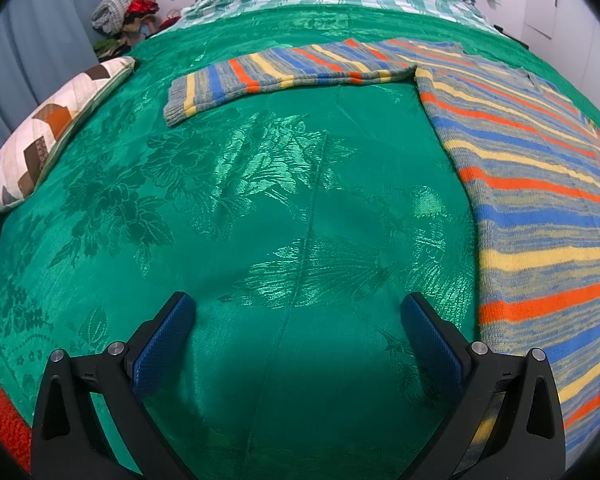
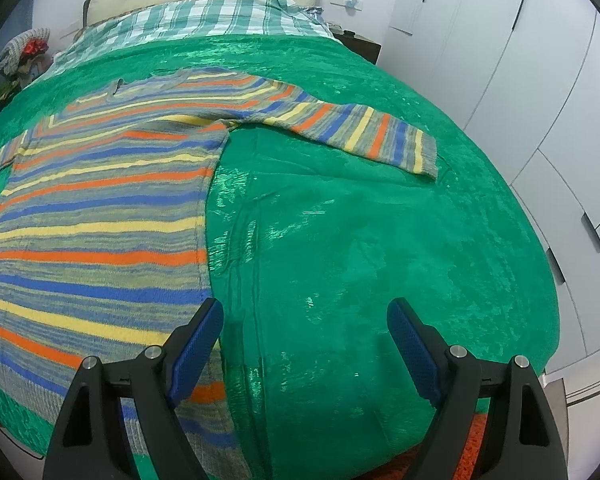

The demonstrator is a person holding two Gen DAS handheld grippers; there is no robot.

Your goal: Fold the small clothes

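On the bed: we see a striped sweater [image 2: 100, 208] lying flat on a green bedspread [image 2: 340, 240], sleeves out
Left gripper [image 1: 298, 308]: jaws wide, empty, sweater at 3 o'clock
Right gripper [image 2: 304, 312]: jaws wide, empty, sweater at 9 o'clock

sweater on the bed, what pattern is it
Sweater: grey knit with orange, blue and yellow stripes; clearest in the right wrist view.

Left gripper [image 1: 298, 304]: two matte black fingers, each a curved arm that widens toward the base, with a triangular cut-out through the outer limb. Inner faces carry blue pads [image 1: 168, 344] with a fine woven or knurled texture and rounded tips. Two round silver pivot pins [image 1: 115, 349] per side sit on the black linkage. Right gripper [image 2: 304, 308]: same build, with black arms, blue textured pads [image 2: 414, 350], silver pins [image 2: 457, 351] and triangular cut-outs. No cables, labels or sleeves in view.
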